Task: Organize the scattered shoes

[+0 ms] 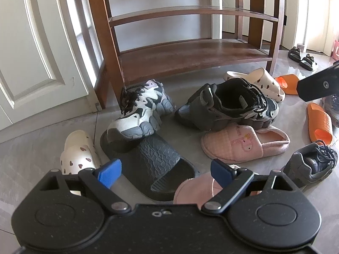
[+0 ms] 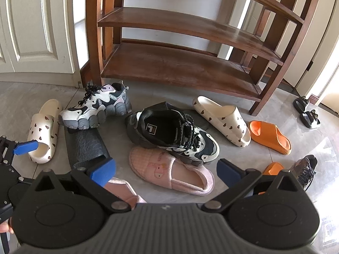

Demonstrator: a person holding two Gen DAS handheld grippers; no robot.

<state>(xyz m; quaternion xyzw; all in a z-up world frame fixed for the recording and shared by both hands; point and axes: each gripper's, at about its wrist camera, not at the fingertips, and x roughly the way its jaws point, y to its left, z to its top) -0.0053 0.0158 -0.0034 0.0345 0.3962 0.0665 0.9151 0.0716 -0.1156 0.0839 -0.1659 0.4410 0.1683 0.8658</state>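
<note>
Your left gripper hangs wide open and empty over the black slide, whose strap sits just ahead between its blue pads. Your right gripper is also wide open, holding nothing; the pink slipper lies on the floor between its fingers, below the wooden rack.

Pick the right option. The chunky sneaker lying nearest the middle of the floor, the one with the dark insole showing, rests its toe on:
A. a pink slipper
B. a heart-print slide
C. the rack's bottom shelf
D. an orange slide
A. In the right wrist view the sneaker has its toe end lying over the back of the pink slipper; the heart-print slide and orange slide lie apart from it, and the rack's bottom shelf holds nothing.
</note>
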